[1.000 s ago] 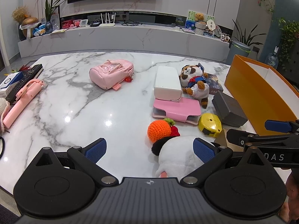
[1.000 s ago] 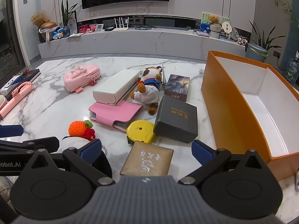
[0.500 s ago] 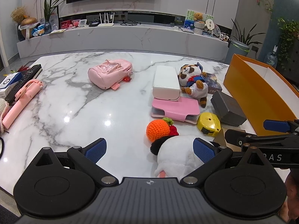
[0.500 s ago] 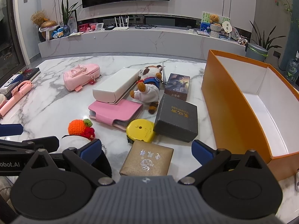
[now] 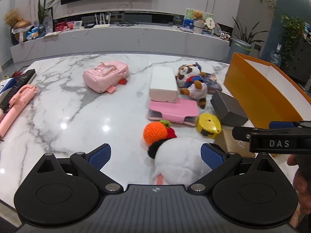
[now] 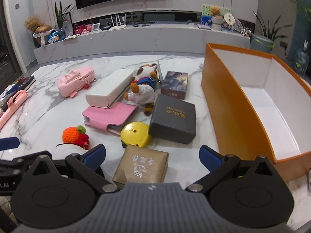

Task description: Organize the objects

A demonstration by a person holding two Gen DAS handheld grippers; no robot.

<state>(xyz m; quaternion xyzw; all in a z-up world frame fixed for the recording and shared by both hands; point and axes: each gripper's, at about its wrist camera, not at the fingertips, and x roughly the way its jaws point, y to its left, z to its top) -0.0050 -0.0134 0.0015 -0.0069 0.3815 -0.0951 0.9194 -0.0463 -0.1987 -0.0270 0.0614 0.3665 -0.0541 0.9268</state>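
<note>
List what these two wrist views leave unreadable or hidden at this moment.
- White plush toy: left wrist view, its near end is hidden behind the left gripper body; what it depicts is unclear.
- Tan box: right wrist view, near edge hidden by the right gripper; its print is too small to read.
- Orange box: the near floor is hidden by its own wall in both views.

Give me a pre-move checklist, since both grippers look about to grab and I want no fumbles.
1. Left gripper open: ok.
2. White plush toy between its fingers: ok, though it sits toward the right pad.
3. Right gripper open: ok.
4. Gold box between its fingers: ok.
5. Orange box has free space: ok; no object visible inside.
6. Grippers clear of each other: cannot tell; they are close.
</note>
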